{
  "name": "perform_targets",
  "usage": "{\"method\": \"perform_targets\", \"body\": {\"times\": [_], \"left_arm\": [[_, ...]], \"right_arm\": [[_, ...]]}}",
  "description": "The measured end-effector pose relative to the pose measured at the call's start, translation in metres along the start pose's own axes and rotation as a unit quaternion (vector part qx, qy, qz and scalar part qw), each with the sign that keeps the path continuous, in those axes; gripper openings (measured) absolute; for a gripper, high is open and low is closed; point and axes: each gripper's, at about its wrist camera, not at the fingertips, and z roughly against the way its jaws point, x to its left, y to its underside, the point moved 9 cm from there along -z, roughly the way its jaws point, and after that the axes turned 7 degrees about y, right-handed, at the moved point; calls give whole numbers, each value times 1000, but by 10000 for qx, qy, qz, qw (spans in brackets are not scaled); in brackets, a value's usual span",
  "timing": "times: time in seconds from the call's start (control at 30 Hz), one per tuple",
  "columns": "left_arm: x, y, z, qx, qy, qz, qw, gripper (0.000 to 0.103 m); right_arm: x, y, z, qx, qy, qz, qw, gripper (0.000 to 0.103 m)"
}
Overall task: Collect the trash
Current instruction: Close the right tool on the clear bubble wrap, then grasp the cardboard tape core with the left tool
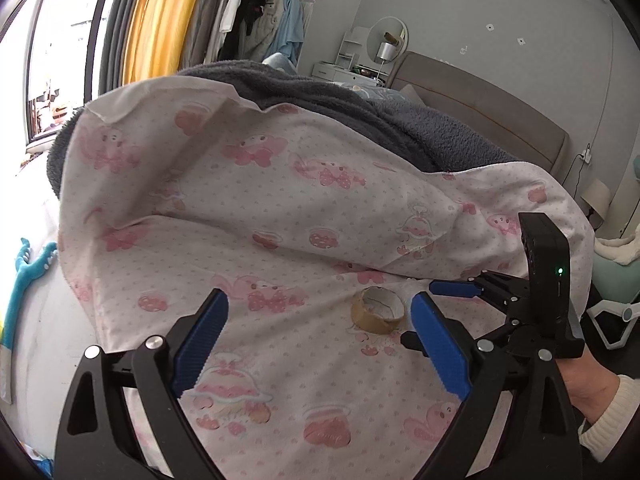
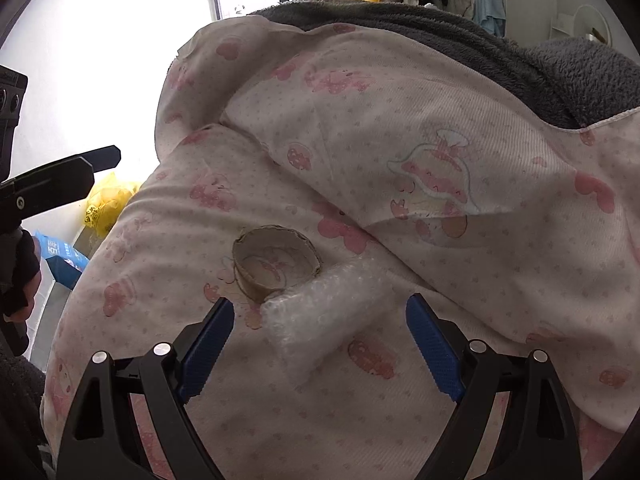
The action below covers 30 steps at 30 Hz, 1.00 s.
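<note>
Both grippers point down at a bed covered by a white quilt [image 1: 280,208] with pink cartoon pictures and small dots.

The left gripper [image 1: 320,340] has its two blue fingers [image 1: 200,344] spread wide apart. Nothing is between them but quilt. A brown cardboard tape ring [image 1: 378,310] lies on the quilt just ahead of its right finger, not touching it.

The right gripper [image 2: 320,344] also has its fingers wide apart. A roll of bubble wrap [image 2: 320,312] lies on the quilt in the gap between them, and the pads do not press on it. One end of the roll lies against the tape ring [image 2: 276,262], which sits just past the left fingertip. In the left camera, the right gripper [image 1: 452,300] shows from the side, held by a hand [image 1: 588,384] in a cream sleeve. The bubble wrap cannot be seen from there.

In the right camera, the left gripper shows at the left edge, dark against a very bright window, with part of a hand under it.

A gray fuzzy blanket [image 1: 360,100] lies behind the quilt. A blue box [image 2: 64,258] on the floor has writing on it, too small to read. A yellow bag [image 2: 106,202] beside it has a black mark I cannot make out. The cartoon jar on the quilt has pink writing, also too blurry to read. Clothes hang at the back [image 1: 256,12], cut off at the top.
</note>
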Motion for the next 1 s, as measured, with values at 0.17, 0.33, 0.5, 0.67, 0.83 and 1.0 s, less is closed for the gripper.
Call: {"method": "perform_targets", "body": {"times": [0.17,0.33,0.5,0.67,0.83,1.0], "left_arm": [[0,1,-11,71,89,81,9999,94],[-3,1,-23,126,167,143,9997,94],[-8,2,-34,207,201,125,9995,94],[-13,7,-46,330,216,23,9992,94],[-21,13,-54,440,173,-204,9987,93],[-29,14,-58,461,157,-373,9981,89]], "right_arm": [[-1,-1,-5,-35,-87,62,9999,77],[3,-1,-9,16,-213,126,9997,62],[-1,-1,-4,-33,-240,128,9996,61],[-12,-1,1,-84,-214,35,9997,60],[-22,-7,12,-305,-140,-90,9994,60],[-33,-12,24,-562,-155,-313,9978,60]]}}
